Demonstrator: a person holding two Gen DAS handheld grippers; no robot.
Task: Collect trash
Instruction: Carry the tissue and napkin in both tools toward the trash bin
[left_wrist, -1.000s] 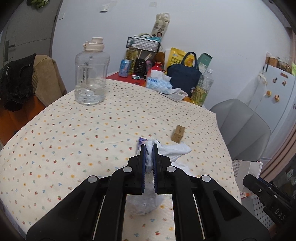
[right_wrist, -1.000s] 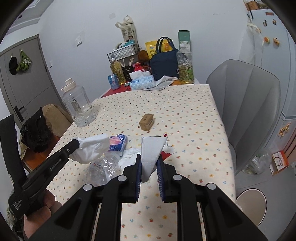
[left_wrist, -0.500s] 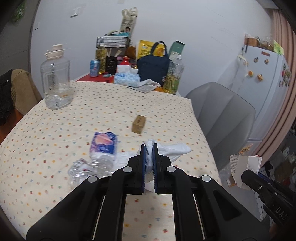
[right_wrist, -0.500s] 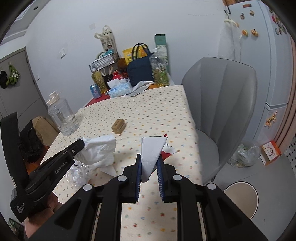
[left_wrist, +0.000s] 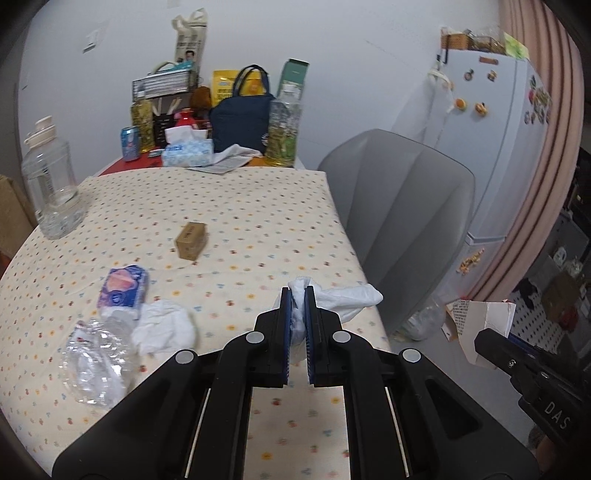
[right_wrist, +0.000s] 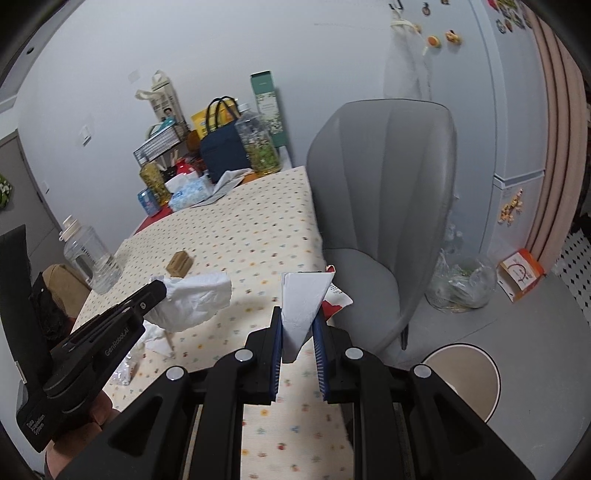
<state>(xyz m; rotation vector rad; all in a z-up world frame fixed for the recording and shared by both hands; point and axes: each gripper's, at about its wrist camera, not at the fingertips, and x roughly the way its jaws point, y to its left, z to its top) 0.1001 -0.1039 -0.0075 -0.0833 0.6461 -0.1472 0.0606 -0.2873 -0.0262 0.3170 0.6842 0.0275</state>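
Note:
My left gripper (left_wrist: 297, 295) is shut on a crumpled white tissue (left_wrist: 343, 301) and holds it above the table's right edge; it also shows in the right wrist view (right_wrist: 195, 299). My right gripper (right_wrist: 298, 314) is shut on a flattened white paper carton (right_wrist: 301, 306), which shows in the left wrist view (left_wrist: 480, 325) past the table edge. On the table lie a crushed clear bottle (left_wrist: 96, 354), a blue-pink wrapper (left_wrist: 123, 291), another tissue (left_wrist: 164, 326) and a small brown box (left_wrist: 191, 240).
A round bin (right_wrist: 465, 376) stands on the floor at lower right. A grey chair (right_wrist: 380, 206) stands by the table's right side. A clear bag (right_wrist: 461, 284) and an orange box (right_wrist: 521, 273) lie on the floor. A water jug (left_wrist: 50, 184) and clutter stand at the back.
Both grippers have swung to the right, off the table toward the chair and the floor, each still holding its piece. The bin has come nearer in the right wrist view.

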